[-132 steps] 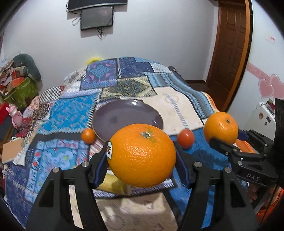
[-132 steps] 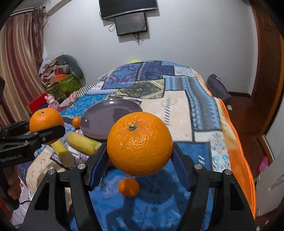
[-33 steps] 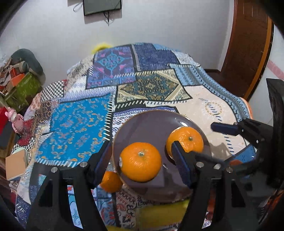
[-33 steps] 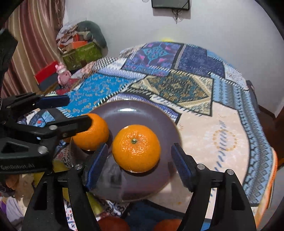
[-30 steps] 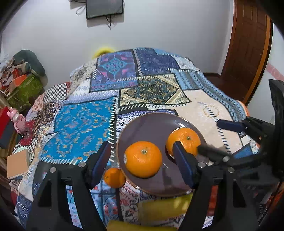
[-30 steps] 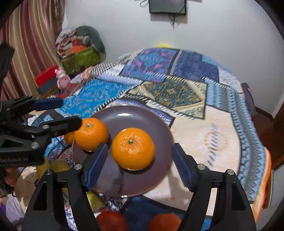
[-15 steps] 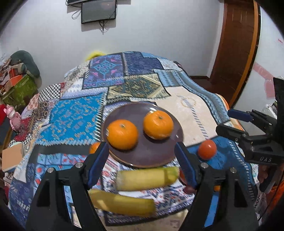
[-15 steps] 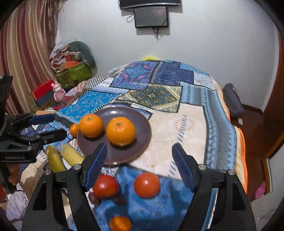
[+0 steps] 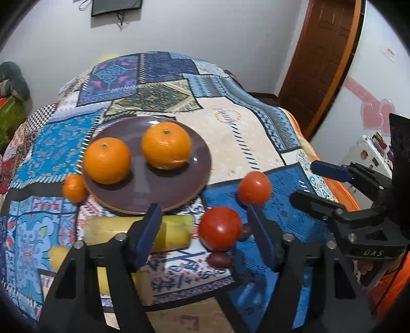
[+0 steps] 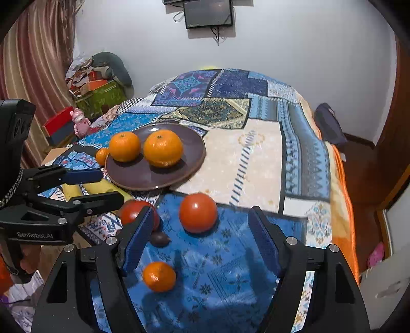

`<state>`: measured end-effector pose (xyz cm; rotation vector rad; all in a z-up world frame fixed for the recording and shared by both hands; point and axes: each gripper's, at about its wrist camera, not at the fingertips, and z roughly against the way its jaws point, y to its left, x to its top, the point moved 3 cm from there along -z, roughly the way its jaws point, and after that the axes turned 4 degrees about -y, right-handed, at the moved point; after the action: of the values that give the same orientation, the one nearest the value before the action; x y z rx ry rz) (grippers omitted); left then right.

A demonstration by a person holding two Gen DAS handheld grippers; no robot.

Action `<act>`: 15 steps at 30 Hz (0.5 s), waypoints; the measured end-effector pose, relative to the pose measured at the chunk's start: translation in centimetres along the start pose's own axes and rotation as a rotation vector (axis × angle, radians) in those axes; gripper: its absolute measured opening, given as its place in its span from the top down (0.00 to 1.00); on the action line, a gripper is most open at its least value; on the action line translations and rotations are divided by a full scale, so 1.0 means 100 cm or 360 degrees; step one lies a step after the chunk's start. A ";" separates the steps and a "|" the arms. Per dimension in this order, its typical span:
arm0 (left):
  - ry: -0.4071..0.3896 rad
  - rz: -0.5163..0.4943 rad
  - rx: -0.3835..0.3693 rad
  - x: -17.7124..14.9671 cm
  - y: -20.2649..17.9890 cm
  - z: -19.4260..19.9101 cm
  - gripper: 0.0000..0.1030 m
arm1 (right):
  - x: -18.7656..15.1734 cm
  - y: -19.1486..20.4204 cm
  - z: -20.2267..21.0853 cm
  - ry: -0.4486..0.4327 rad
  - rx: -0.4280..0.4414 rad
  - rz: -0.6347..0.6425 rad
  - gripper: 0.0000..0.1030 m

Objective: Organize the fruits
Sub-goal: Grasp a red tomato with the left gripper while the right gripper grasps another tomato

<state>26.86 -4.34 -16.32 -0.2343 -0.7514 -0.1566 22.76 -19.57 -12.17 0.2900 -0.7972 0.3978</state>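
Oranges point(image 9: 166, 145) round, dimpled, on smooth plate point(image 9: 153, 197); skin texture seemingly blurred.

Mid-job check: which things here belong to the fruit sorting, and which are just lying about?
Job:
- round purple plate
- two large oranges on it
- two red tomatoes
- small loose mandarin
- yellow corn pieces

Lying about:
- pink toy figure
- green box
- wall-mounted screen
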 end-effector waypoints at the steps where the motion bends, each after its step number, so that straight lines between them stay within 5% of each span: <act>1: 0.0006 -0.0006 -0.0005 -0.001 -0.003 -0.003 0.36 | -0.002 -0.001 0.000 0.0002 0.0003 -0.0009 0.30; 5: 0.0057 -0.0021 -0.0029 -0.004 -0.011 -0.017 0.47 | -0.008 -0.005 -0.005 0.0026 0.0020 -0.0040 0.36; 15: 0.0134 -0.0015 -0.0063 -0.008 -0.017 -0.041 0.48 | -0.019 -0.011 -0.017 0.0082 0.0065 -0.0104 0.48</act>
<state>28.65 -7.00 -19.51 -0.2601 -0.6666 -0.1891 23.15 -20.30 -14.81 0.3417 -0.7282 0.3589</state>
